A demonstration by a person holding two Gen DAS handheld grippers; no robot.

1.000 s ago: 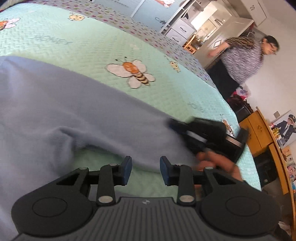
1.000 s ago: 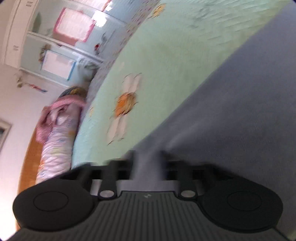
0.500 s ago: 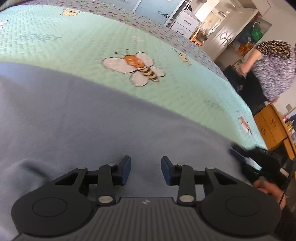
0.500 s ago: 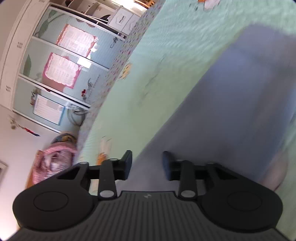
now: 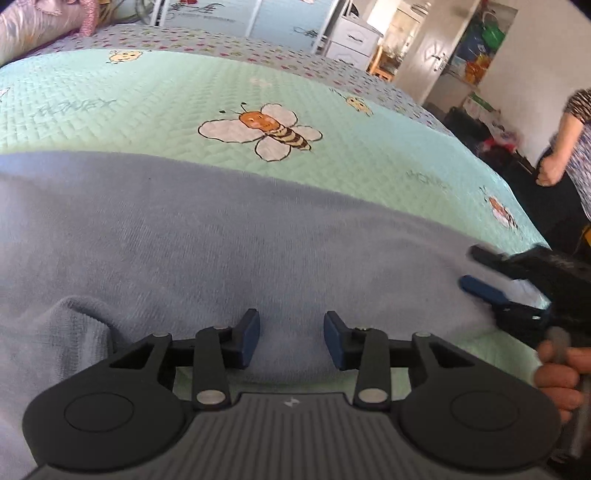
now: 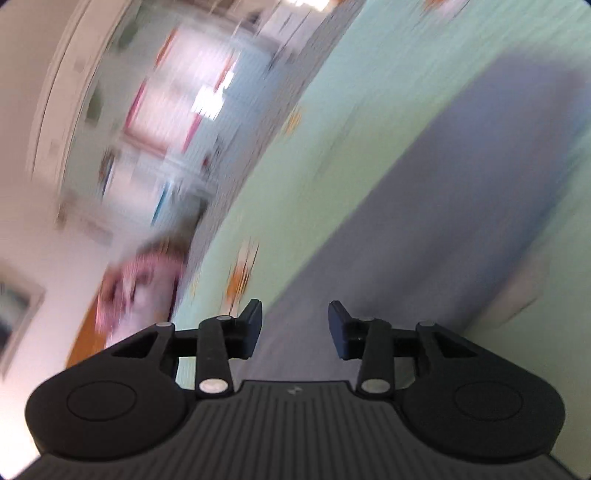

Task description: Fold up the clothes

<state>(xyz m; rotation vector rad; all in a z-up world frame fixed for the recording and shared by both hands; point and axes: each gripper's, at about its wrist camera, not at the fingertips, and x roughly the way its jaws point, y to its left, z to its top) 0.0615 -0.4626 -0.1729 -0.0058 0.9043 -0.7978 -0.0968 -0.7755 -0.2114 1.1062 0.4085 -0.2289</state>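
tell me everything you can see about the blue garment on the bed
The blue garment is a pale lavender-blue knit, soft and slightly fuzzy. It lies spread flat across the mint bee-print bedspread, with a straight far edge and a raised fold at the near left. The left gripper hovers over its near edge with nothing between its pads; the right gripper, jaws opening, sits at its right end, also empty. No collar, sleeves or print show.

A home bedroom: a bed under a mint-green quilted bedspread (image 5: 155, 92) printed with cartoon bees (image 5: 260, 131), a rolled floral bedding bundle (image 5: 33, 26) at its head, and white drawers (image 5: 352, 42) by an open doorway (image 5: 402, 37).
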